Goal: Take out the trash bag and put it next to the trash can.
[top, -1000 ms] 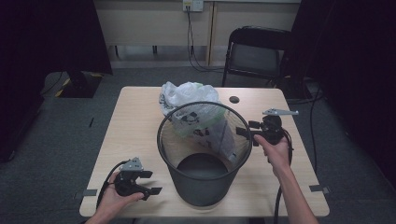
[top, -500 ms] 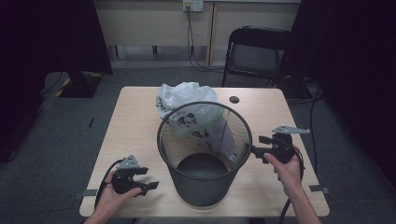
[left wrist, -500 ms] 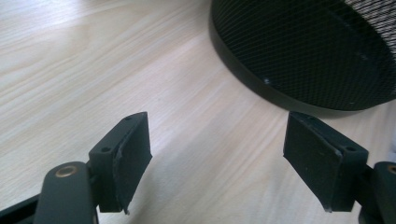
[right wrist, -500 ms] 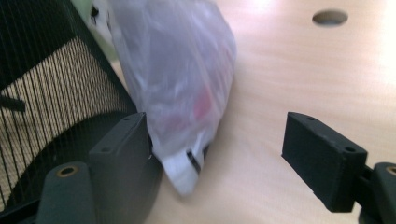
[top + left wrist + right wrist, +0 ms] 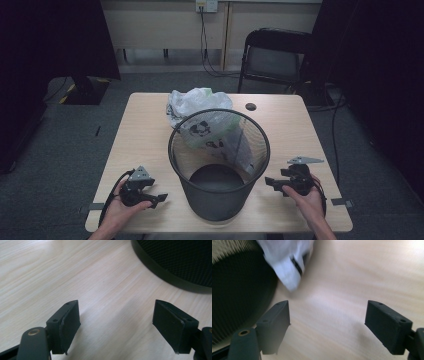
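Near the tabletop's front edge the right gripper has drawn back from the mesh bin's rim, matching the left gripper, both jaws wide apart and empty, so the plastic bag behind the bin likely waits unlined.

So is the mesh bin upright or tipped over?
Upright: the mesh bin stands on its base on the table, round rim facing up.

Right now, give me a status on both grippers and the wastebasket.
Left gripper open, empty. Right gripper open, empty. Mesh wastebasket upright between them, untouched. Plastic bag behind it.
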